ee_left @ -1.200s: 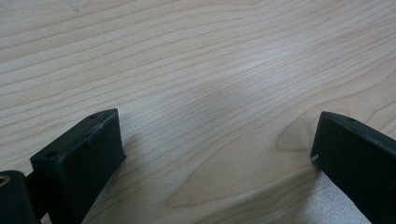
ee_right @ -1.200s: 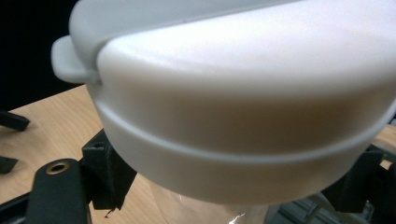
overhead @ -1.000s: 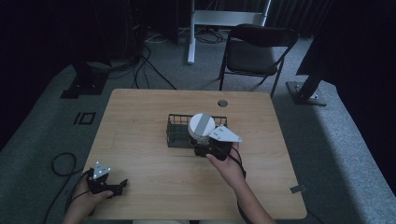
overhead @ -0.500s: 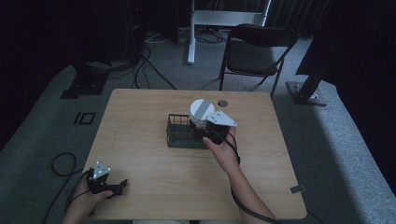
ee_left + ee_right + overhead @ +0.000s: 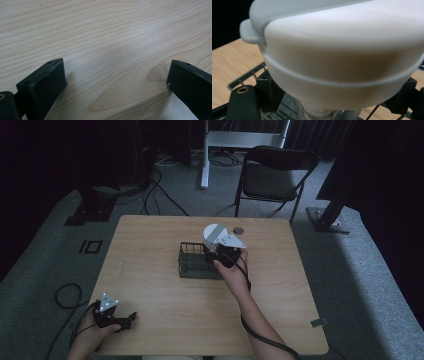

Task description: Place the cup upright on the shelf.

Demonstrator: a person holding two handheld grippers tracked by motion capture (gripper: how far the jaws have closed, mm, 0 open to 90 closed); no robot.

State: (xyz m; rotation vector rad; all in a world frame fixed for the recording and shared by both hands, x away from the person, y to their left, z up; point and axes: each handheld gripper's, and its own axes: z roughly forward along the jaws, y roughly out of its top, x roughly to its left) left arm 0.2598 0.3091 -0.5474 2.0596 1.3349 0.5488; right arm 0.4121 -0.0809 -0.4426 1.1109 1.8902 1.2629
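- The desk (image 5: 150,270) is pale wood with a plain grain, standing on grey carpet in a dim room.
- Behind it are a dark folding chair (image 5: 272,175), the white foot of a stand (image 5: 240,140) and loose cables (image 5: 155,180) on the floor; a small round disc (image 5: 238,230) is set in the desk's far edge.
- A black wire basket (image 5: 192,262) stands near the middle of the desk.
- The right claw (image 5: 220,251) is at the basket's right end, gripping a white lidded container (image 5: 214,234) that sits above the basket's rim (whether it touches the wire cannot be told).
- The right gripper view adds what the high view lacks: the container (image 5: 342,62) close up, with a grey lid and tab, a clear part below it, and the basket's wires (image 5: 247,75) underneath.
- The left claw (image 5: 127,321) rests at the near left corner of the desk, well apart from the basket.
- The left gripper view shows its jaws spread wide over bare wood (image 5: 112,50), holding nothing.
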